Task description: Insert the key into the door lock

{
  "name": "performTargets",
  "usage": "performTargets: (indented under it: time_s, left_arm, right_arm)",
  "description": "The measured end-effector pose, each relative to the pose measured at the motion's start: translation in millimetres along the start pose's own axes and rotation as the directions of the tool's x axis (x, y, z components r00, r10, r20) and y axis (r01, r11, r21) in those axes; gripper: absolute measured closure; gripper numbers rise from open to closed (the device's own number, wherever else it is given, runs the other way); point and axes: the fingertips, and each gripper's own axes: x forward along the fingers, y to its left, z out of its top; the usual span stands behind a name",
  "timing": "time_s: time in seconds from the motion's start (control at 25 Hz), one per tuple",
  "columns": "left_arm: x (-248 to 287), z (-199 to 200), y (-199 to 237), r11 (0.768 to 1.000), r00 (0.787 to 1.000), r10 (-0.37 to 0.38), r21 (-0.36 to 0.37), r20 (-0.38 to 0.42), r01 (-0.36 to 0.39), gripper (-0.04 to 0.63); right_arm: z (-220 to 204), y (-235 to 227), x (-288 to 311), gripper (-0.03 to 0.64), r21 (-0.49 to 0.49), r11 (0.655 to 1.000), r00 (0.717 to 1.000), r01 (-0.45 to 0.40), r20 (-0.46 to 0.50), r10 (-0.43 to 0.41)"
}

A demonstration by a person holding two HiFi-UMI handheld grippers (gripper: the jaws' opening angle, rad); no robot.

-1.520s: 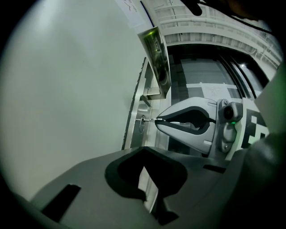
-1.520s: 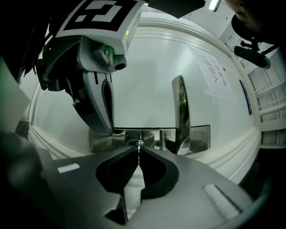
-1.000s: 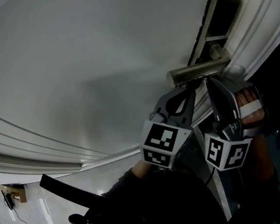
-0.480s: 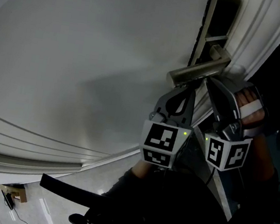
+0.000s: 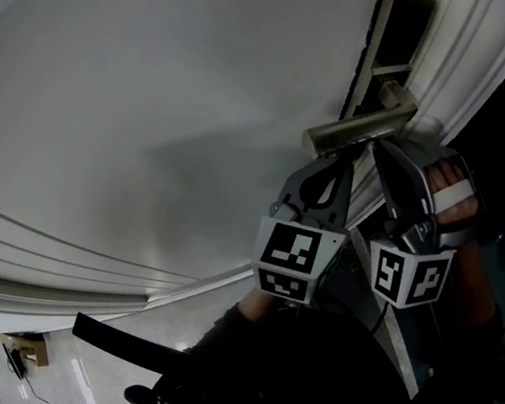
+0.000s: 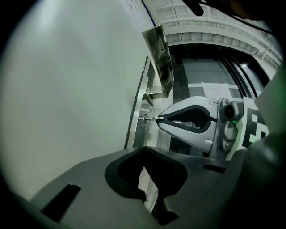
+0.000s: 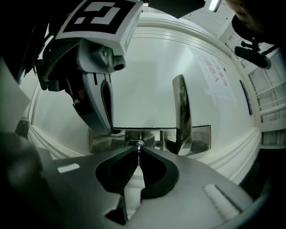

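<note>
A white door [image 5: 152, 116] carries a metal lever handle [image 5: 358, 127]. Below that handle, both grippers point at the lock plate [image 6: 142, 117]. My right gripper [image 6: 159, 119] is shut on a thin metal key [image 6: 154, 118]. The key's tip sits at the keyhole [image 6: 145, 120]. In the right gripper view the key [image 7: 139, 147] lines up with the round lock cylinder [image 7: 135, 143], straight ahead of the right gripper [image 7: 138, 153]. My left gripper [image 5: 342, 158] hangs just left of the lock, shut with nothing seen in it. How deep the key sits is hidden.
The lever handle [image 7: 182, 114] juts out right of the lock and above both grippers. The door frame mouldings [image 5: 459, 77] run close on the right. The door's edge and a dark gap [image 5: 400, 30] lie above the handle. A person's hand [image 5: 455, 198] holds the right gripper.
Neither gripper has moved and the key stays at the keyhole. Small green lights on the marker cubes, lit half a second ago, are off in the head view.
</note>
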Motion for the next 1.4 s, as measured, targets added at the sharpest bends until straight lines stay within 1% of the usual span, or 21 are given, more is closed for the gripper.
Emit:
performTargets:
  time_s: [0.76,0.96,1.2,1.4]
  left_arm:
    - [-0.5,0.5,1.6,1.000,1.000,-0.006,-0.001,0.004,0.006,0.595]
    - [-1.4,0.6,3.9,1.000,1.000,0.003,-0.007,0.011,-0.003,0.595]
    - [-2.9,-6.9,4.9,1.000,1.000,0.010,-0.025,-0.017,-0.011,0.595]
    - [-3.1,-5.7,5.0,1.000,1.000,0.009,-0.022,-0.006,-0.009,0.595]
  right_arm:
    - [0.8,0.6,0.8,0.606,0.001,1.000,1.000,0.005,-0.009,-0.005]
    - [1.0,0.5,1.7,0.606,0.002,1.000,1.000,0.006,-0.005,-0.006]
    - [0.4,0.7,4.0,0.606,-0.001,1.000,1.000,0.006,-0.010,-0.006]
    - [0.4,0.6,4.0,0.606,-0.004,1.000,1.000,0.004,-0.011,-0.004]
